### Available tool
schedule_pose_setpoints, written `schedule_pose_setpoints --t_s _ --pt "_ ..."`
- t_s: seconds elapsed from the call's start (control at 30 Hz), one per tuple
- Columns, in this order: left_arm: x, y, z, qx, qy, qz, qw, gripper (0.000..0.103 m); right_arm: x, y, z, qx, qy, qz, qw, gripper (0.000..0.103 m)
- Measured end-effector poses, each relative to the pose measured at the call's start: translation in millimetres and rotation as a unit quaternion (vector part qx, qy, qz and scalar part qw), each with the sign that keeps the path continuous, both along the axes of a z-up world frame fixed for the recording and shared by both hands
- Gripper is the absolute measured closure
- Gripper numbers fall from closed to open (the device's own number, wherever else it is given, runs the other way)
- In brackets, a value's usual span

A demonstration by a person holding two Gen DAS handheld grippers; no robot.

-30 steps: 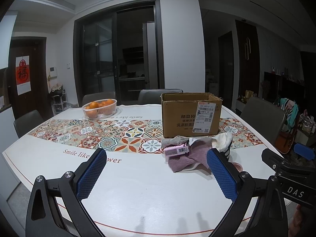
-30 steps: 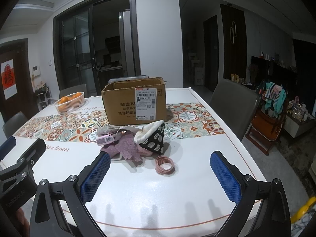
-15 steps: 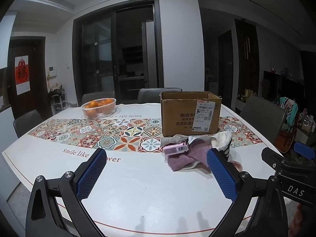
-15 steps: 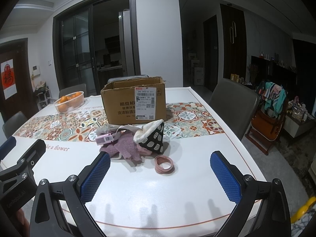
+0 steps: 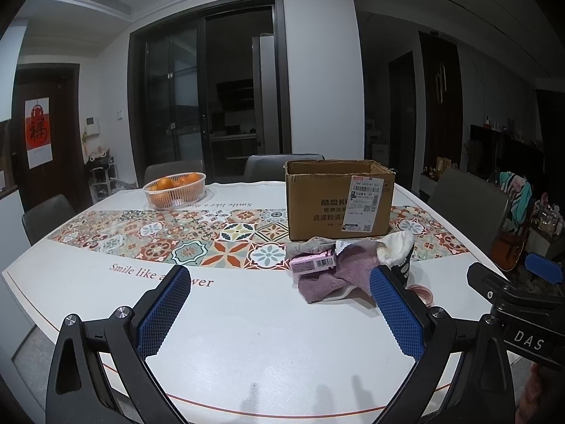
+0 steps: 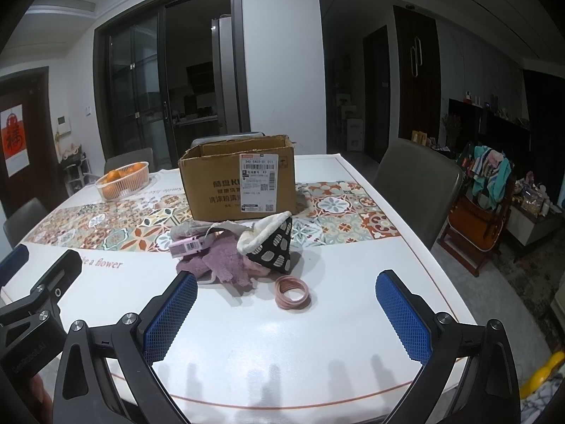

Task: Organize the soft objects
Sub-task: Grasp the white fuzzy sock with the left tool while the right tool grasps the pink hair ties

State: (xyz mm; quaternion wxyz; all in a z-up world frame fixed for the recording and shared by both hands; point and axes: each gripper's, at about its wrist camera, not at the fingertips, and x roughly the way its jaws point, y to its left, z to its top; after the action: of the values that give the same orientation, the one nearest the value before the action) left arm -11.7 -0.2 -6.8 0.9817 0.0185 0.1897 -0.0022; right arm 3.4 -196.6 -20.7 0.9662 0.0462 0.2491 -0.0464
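A heap of soft things lies on the white table in front of an open cardboard box (image 5: 339,199) (image 6: 240,182). It holds a purple fluffy cloth (image 6: 222,261) (image 5: 339,275), a black-and-white patterned slipper with cream lining (image 6: 272,243) (image 5: 397,251), a grey cloth (image 5: 310,245) and a small pink packet (image 5: 312,263) (image 6: 185,245). A coil of pink hair bands (image 6: 292,292) lies just right of the heap. My left gripper (image 5: 279,307) is open and empty, short of the heap. My right gripper (image 6: 286,312) is open and empty, just before the bands.
A clear basket of oranges (image 5: 174,189) (image 6: 122,180) stands at the far left on the patterned runner (image 5: 197,233). Grey chairs (image 6: 416,183) ring the table. A high chair with clothes (image 6: 483,198) stands to the right.
Both grippers have drifted slightly forward and down toward the heap; box and heap sit a little lower and closer in view. Nothing was grasped.
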Motion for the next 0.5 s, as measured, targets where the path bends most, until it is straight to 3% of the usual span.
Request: schedule_pose_setpoints --t_s 0.5 --pt "30 -24 -8 -0.015 0.033 -0.063 0.9974 0.000 15 -10 -19 -0.005 0.026 -0.008 1.000 0.000"
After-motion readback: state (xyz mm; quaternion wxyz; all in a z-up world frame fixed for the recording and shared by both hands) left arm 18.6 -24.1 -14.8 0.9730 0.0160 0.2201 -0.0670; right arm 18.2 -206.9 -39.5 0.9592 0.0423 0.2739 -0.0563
